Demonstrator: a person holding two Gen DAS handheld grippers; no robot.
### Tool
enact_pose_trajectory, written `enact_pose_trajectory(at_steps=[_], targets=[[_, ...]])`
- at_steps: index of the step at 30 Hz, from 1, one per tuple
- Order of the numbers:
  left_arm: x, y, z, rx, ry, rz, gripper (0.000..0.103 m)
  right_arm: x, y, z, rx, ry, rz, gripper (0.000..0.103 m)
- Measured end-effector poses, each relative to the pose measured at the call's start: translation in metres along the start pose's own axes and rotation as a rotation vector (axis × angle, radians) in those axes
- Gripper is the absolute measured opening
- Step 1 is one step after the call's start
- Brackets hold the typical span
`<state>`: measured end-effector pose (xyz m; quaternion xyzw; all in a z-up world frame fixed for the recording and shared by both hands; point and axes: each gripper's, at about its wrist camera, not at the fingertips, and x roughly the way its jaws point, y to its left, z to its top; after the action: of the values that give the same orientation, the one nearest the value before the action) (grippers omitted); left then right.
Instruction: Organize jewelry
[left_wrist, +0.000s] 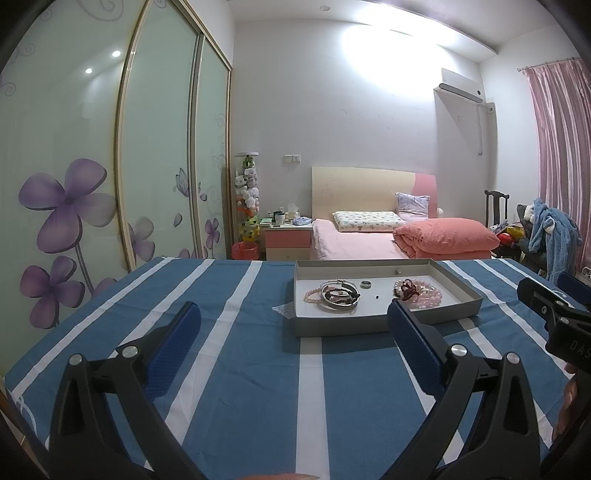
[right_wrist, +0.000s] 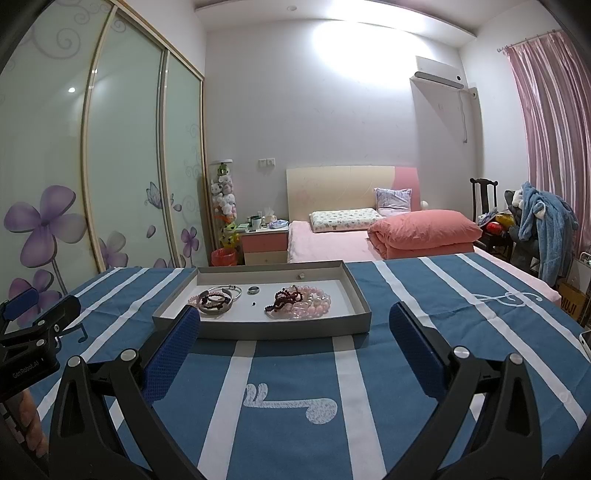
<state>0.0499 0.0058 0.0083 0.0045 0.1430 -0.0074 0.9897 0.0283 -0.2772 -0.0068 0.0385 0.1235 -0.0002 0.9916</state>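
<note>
A grey shallow tray (left_wrist: 384, 326) (right_wrist: 258, 330) sits on the blue striped tablecloth. Inside lie silver bangles with a dark bracelet (left_wrist: 340, 295) (right_wrist: 218, 299), a pink bead bracelet (left_wrist: 312, 295), a small ring (left_wrist: 365, 284) (right_wrist: 253, 290), a dark red bead string (left_wrist: 406, 288) (right_wrist: 286, 299) on pink bead bracelets (left_wrist: 428, 293) (right_wrist: 314, 302), and a tiny stud (left_wrist: 398, 270) (right_wrist: 301, 274) at the back. My left gripper (left_wrist: 295, 325) is open and empty, in front of the tray. My right gripper (right_wrist: 295, 325) is open and empty, also in front of the tray.
The tablecloth (left_wrist: 236, 369) (right_wrist: 443, 295) covers the table. A clear plastic scrap (left_wrist: 284, 308) lies left of the tray. Behind are a bed (left_wrist: 369, 236), a nightstand (left_wrist: 288, 240), a wardrobe (left_wrist: 74, 166) and a chair with clothes (right_wrist: 535, 221).
</note>
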Motion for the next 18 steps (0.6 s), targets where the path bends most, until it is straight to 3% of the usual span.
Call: enact_pose_trajectory(at_steps=[18], targets=[[0.0001, 0.0006, -0.0004, 0.001, 0.000, 0.000, 0.099, 0.0000, 0.0004, 0.0009, 0.000, 0.001, 0.000, 0.101]])
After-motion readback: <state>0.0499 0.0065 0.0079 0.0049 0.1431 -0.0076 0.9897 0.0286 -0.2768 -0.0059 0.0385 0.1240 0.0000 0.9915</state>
